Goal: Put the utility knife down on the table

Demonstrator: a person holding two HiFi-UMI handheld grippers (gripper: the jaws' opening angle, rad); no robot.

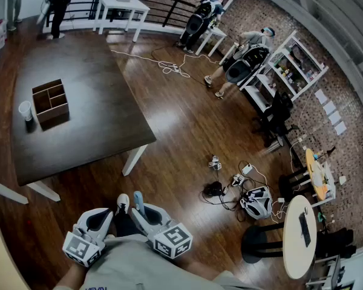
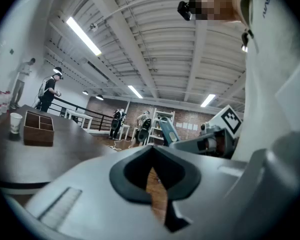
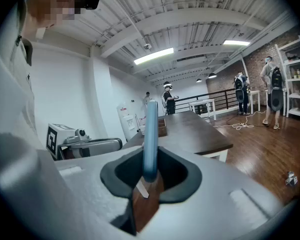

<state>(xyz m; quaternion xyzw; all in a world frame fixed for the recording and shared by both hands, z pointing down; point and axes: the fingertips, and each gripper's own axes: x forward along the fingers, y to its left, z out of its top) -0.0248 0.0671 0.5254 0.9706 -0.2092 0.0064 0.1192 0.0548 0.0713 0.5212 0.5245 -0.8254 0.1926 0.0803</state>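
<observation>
A blue utility knife [image 3: 151, 134] stands up out of my right gripper [image 3: 149, 176], whose jaws are shut on its lower end. In the head view that gripper [image 1: 144, 213] is close to my body at the bottom, the knife [image 1: 137, 202] poking forward over the wooden floor. Beside it, my left gripper [image 1: 109, 217] points level. Its jaws [image 2: 152, 156] meet at the tips with nothing between them, only a sliver of floor showing. The dark brown table [image 1: 85, 65] lies ahead and to the left, well clear of both grippers.
On the table stand a wooden compartment box [image 1: 50, 101] and a paper cup [image 1: 25, 109]. Cables and a helmet [image 1: 257, 202] litter the floor at right, near a round white table [image 1: 297, 234]. People stand by the shelves [image 1: 296, 65] and the railing [image 1: 139, 2] at the back.
</observation>
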